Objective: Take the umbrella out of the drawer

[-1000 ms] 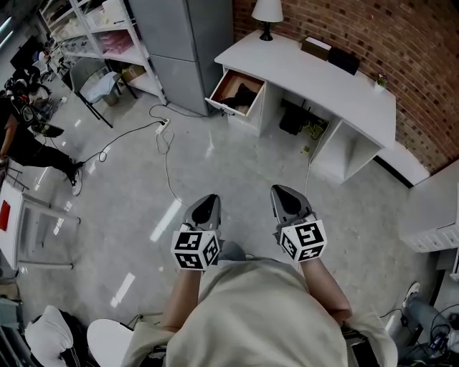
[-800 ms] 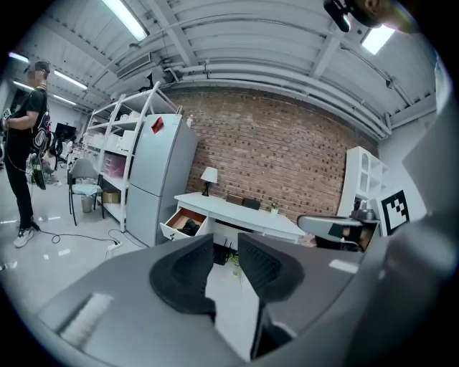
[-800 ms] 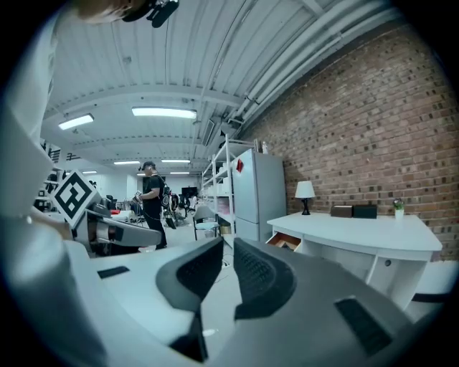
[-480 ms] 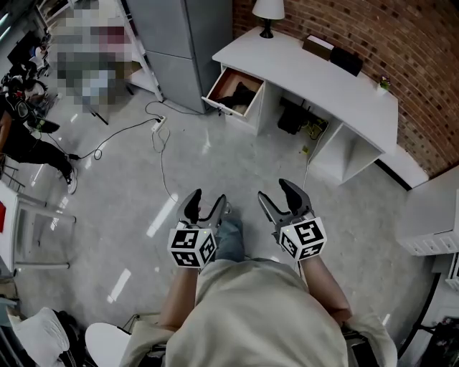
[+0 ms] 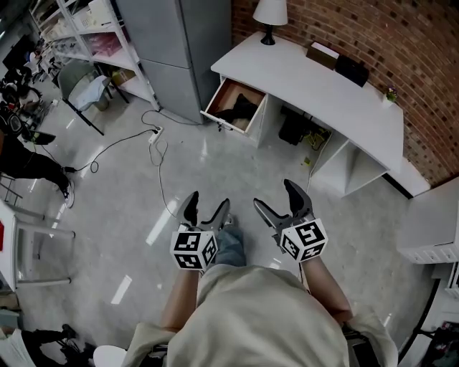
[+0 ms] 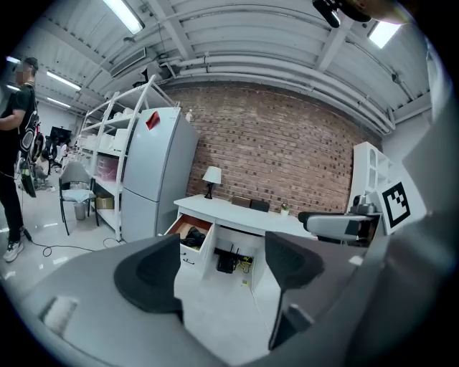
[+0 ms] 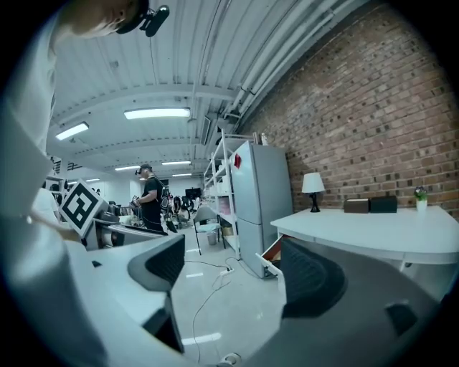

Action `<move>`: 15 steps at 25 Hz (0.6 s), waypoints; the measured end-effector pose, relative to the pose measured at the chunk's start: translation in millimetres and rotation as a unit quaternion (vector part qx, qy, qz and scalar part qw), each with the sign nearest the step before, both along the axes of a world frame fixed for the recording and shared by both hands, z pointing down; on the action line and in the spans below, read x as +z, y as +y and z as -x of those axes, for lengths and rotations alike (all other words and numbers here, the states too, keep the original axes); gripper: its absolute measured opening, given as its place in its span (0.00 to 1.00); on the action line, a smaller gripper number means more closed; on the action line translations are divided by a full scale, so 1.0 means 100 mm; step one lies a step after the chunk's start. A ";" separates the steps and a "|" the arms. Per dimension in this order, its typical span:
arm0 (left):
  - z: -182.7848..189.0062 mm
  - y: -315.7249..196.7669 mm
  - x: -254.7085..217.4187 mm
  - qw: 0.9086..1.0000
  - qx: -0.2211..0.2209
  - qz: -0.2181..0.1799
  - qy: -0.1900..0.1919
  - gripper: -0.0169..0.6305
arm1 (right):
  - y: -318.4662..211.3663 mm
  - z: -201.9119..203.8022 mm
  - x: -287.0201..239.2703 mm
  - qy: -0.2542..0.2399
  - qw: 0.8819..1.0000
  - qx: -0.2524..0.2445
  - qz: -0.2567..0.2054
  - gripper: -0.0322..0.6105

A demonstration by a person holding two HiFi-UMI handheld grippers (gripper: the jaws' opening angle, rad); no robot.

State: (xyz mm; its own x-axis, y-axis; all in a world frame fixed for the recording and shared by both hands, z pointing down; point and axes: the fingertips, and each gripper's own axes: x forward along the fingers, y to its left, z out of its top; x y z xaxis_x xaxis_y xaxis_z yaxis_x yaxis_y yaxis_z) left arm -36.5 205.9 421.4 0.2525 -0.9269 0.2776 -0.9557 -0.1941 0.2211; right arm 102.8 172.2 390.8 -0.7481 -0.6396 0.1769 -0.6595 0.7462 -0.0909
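Observation:
A white desk stands against the brick wall, far ahead of me. Its left drawer is pulled out, and a dark folded umbrella lies inside. In the left gripper view the same drawer shows beyond the jaws with the dark umbrella in it. My left gripper and right gripper are held side by side over the floor, well short of the desk. The jaws of both are opening and nothing is between them. The right gripper view catches only the drawer's front.
A grey fridge stands left of the desk, with white shelving and a chair further left. A cable and power strip lie on the floor. A lamp and dark boxes sit on the desk. A person stands far left.
Both grippers went from shut to wide open. They moved forward together toward the desk, and the view shifted with them.

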 end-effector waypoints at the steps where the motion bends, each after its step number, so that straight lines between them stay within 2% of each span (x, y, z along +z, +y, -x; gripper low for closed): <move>1: 0.05 -0.11 0.01 1.000 0.002 0.001 0.000 0.58 | -0.11 0.05 0.00 0.000 1.000 0.000 -0.002 0.66; 15: 0.67 -1.90 -0.03 0.999 0.050 -0.001 -0.008 0.63 | -1.84 0.78 -0.14 -0.001 1.000 0.027 -0.007 0.68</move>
